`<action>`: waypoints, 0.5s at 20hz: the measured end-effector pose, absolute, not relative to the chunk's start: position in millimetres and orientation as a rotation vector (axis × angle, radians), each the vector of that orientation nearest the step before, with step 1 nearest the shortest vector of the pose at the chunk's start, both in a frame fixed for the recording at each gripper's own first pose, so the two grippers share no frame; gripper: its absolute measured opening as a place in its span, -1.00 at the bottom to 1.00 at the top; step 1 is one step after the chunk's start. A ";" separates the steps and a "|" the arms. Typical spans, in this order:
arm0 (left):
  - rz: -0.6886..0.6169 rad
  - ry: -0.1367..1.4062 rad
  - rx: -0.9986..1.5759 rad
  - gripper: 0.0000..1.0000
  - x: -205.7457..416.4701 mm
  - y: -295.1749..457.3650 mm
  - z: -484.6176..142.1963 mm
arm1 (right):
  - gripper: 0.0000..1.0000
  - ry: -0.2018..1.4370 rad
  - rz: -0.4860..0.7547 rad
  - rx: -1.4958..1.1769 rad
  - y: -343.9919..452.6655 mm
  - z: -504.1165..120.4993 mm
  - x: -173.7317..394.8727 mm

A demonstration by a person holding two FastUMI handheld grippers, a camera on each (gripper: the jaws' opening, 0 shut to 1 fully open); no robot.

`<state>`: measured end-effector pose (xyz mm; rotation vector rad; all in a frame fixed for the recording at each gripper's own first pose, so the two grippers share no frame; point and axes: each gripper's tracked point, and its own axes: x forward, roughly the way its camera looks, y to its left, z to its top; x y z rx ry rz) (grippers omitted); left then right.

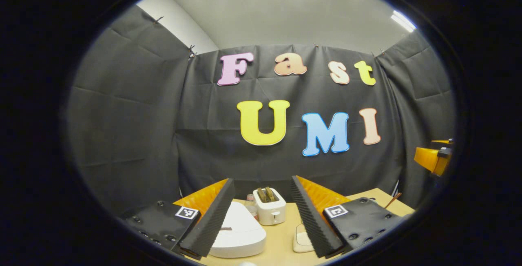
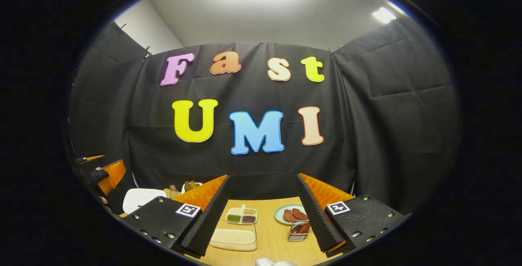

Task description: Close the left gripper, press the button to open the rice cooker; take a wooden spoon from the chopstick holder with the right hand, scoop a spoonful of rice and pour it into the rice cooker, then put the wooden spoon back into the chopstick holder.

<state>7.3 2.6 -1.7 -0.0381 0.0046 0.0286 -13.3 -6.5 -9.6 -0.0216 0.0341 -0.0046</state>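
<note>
White rice cooker sits near-left on the table, lid shut, under the left gripper, jaws apart. Right gripper also open. Lid button likely stiff: close fingers, press squarely. Can't spot the spoon

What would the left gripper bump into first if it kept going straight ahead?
Probably the white toaster, which sits dead ahead between the open left gripper's fingers; the closed rice cooker lies nearer but lower left. Depth is uncertain.
</note>
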 end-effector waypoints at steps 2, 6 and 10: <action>0.038 0.010 -0.031 0.23 7.9 6.4 -1.5 | 0.94 0.038 -0.006 -0.021 -6.7 -11.8 -15.2; 0.093 0.066 -0.027 -0.84 13.2 22.1 -15.7 | 0.94 0.050 -0.009 -0.030 -9.9 -16.2 -16.5; 0.132 0.138 -0.052 -0.84 35.3 41.6 -44.4 | 0.94 0.066 -0.010 -0.043 -8.9 -18.9 -15.3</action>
